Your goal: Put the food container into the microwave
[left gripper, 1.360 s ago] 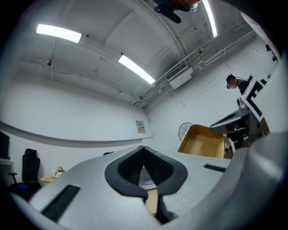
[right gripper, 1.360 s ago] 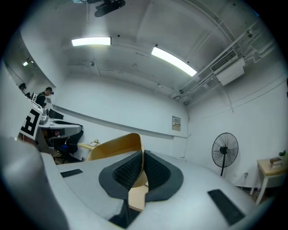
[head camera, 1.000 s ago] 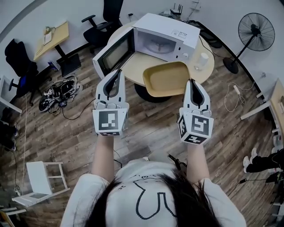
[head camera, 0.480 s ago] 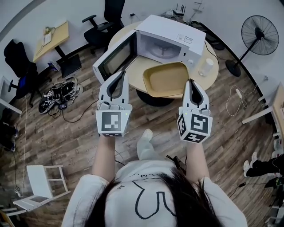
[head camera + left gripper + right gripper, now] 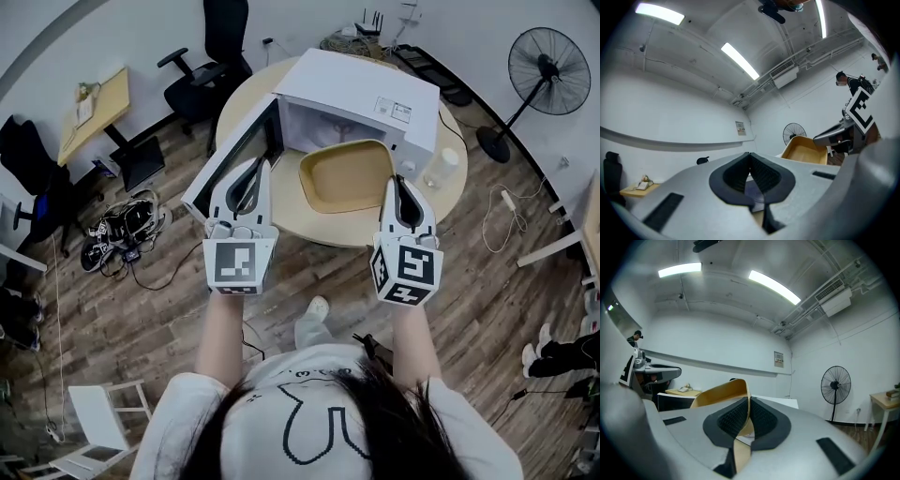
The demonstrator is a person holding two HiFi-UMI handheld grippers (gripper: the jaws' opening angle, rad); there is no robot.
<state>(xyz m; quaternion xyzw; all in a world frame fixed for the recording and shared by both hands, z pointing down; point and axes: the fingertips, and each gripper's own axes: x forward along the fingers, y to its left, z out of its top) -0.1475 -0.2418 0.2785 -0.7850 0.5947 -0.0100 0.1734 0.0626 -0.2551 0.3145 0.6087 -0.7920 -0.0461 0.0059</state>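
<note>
The tan food container (image 5: 345,176) is held level in front of the open white microwave (image 5: 361,89), its far edge at the cavity's mouth. My right gripper (image 5: 398,179) is shut on the container's right rim; in the right gripper view the thin tan wall (image 5: 719,392) is pinched between the dark pads (image 5: 761,416). To the container's left, my left gripper (image 5: 256,161) is shut with nothing in it, over the swung-out microwave door (image 5: 228,161). The left gripper view shows its jaws (image 5: 750,155) pressed together, the container (image 5: 806,151) off to the right.
The microwave stands on a round wooden table (image 5: 281,202) with a white cup (image 5: 436,169) to its right. A standing fan (image 5: 548,58) is at the far right, an office chair (image 5: 208,58) behind the table, and cables and shoes (image 5: 122,239) lie on the floor at the left.
Both grippers and the person have come nearer to the table. The container has travelled forward from the table's front edge to the microwave's opening, still held by the right gripper.
</note>
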